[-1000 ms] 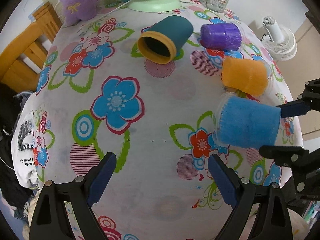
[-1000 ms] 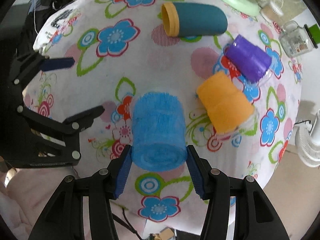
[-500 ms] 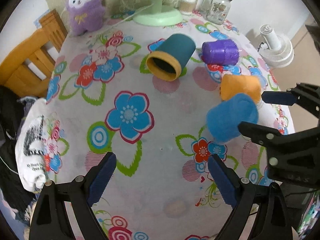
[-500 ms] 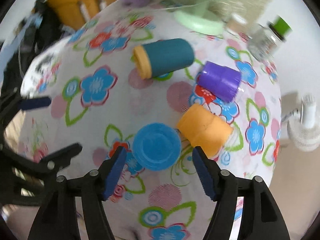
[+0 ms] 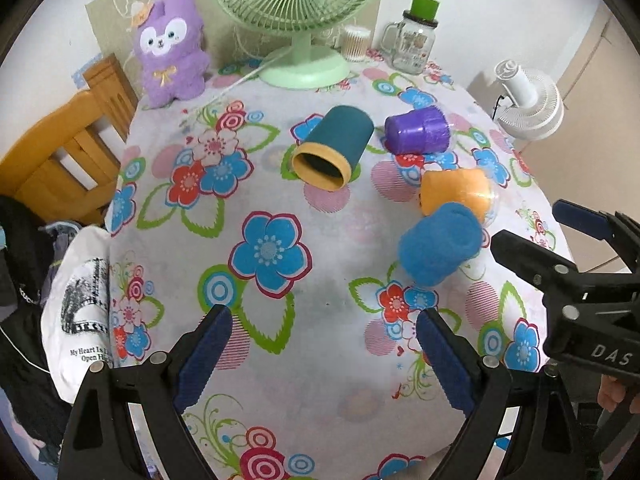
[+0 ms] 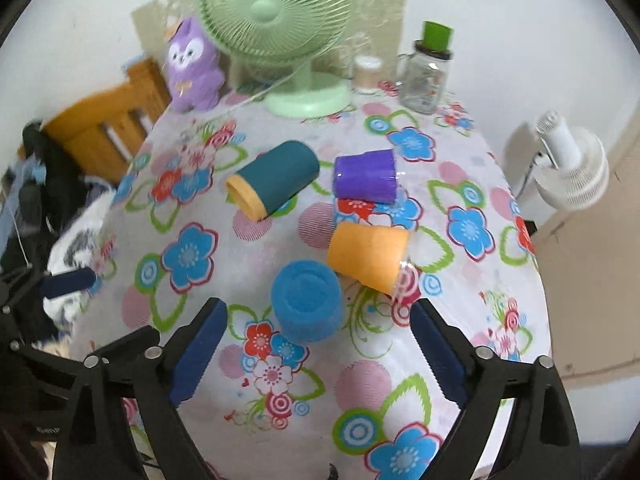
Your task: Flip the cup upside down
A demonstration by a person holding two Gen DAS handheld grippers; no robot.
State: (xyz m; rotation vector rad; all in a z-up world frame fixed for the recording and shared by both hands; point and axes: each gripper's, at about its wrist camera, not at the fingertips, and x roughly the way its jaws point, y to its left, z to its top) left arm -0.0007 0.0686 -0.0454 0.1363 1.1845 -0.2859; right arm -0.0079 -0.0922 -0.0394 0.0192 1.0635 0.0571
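Note:
A blue fuzzy cup (image 6: 307, 301) stands upside down on the flowered tablecloth, base up; it also shows in the left wrist view (image 5: 439, 249). My right gripper (image 6: 318, 354) is open and empty, just behind the blue cup with a finger on each side, not touching. It shows in the left wrist view (image 5: 560, 240) at the right edge. My left gripper (image 5: 320, 360) is open and empty over the table's near middle. An orange cup (image 6: 368, 258), a purple cup (image 6: 366, 176) and a teal cup with a yellow rim (image 6: 276, 184) lie on their sides.
A green desk fan (image 5: 304, 20), a purple plush toy (image 5: 170, 48), a glass jar with green lid (image 5: 414, 38) and a small container (image 5: 354, 42) stand at the table's far edge. A wooden chair (image 5: 60, 160) is left. A white fan (image 5: 528, 100) stands off the right edge.
My right gripper turned the blue cup from lying on its side to base up, set it on the table, opened and drew back. My left gripper tilted up slightly.

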